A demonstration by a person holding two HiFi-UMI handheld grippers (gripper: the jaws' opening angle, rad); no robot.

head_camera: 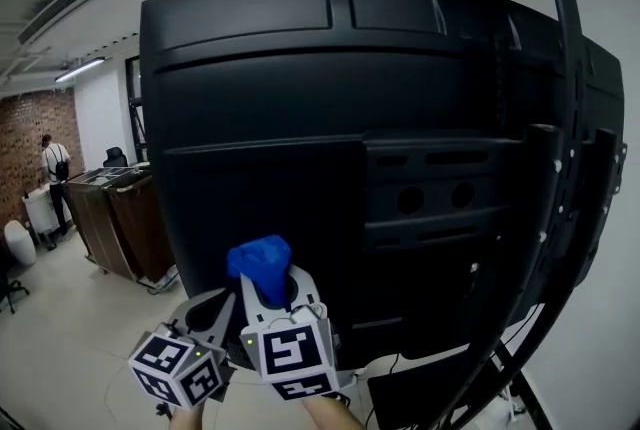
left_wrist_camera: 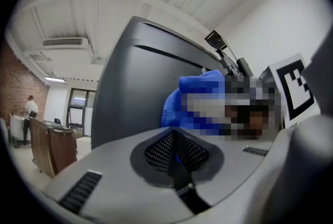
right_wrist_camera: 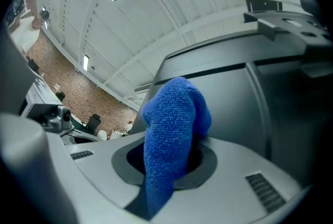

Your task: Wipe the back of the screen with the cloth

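Observation:
The screen's black back [head_camera: 300, 118] fills most of the head view, with a recessed mount panel [head_camera: 440, 198] at its middle. A bunched blue cloth [head_camera: 262, 263] sticks up from my right gripper [head_camera: 275, 296], which is shut on it just in front of the screen's lower left part. Whether the cloth touches the panel I cannot tell. In the right gripper view the cloth [right_wrist_camera: 174, 129] rises from the gripper [right_wrist_camera: 169, 168] toward the grey-black back [right_wrist_camera: 234, 98]. My left gripper [head_camera: 215, 313] sits close beside, shut and empty [left_wrist_camera: 177, 168], and its view shows the cloth [left_wrist_camera: 192, 98] and the screen [left_wrist_camera: 135, 72].
A black metal stand [head_camera: 560, 218] runs down the screen's right side, with cables [head_camera: 400, 363] near its foot. At the far left are a wooden counter [head_camera: 115, 218], white bags [head_camera: 20, 243], a person [head_camera: 55, 168] and a brick wall [head_camera: 25, 133].

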